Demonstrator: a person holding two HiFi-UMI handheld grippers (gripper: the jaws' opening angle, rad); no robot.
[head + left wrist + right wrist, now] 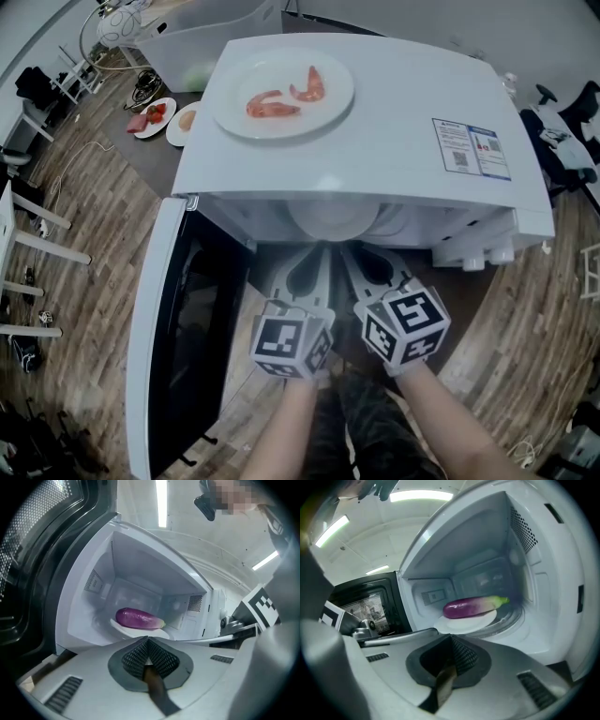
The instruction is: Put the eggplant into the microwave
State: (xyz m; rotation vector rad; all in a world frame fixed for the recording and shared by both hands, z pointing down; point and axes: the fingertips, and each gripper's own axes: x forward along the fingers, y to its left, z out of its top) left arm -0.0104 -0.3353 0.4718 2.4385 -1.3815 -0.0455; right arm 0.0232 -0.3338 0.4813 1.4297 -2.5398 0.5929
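Note:
A purple eggplant (138, 618) (473, 606) with a green stem lies on a white plate (140, 631) (487, 620) inside the white microwave (375, 141). The microwave's door (187, 347) hangs open at the left. Both grippers hover side by side just in front of the opening, apart from the eggplant. My left gripper (317, 251) (148, 640) is shut with nothing between its jaws. My right gripper (352, 251) (451, 637) is shut and empty too. In the head view only the plate's rim (330, 220) shows under the microwave's top edge.
A white plate with shrimp (281, 92) sits on top of the microwave. Two small plates of food (155, 117) and a white bin (206, 37) stand behind it at the left. The open door bounds the space at my left; wooden floor lies below.

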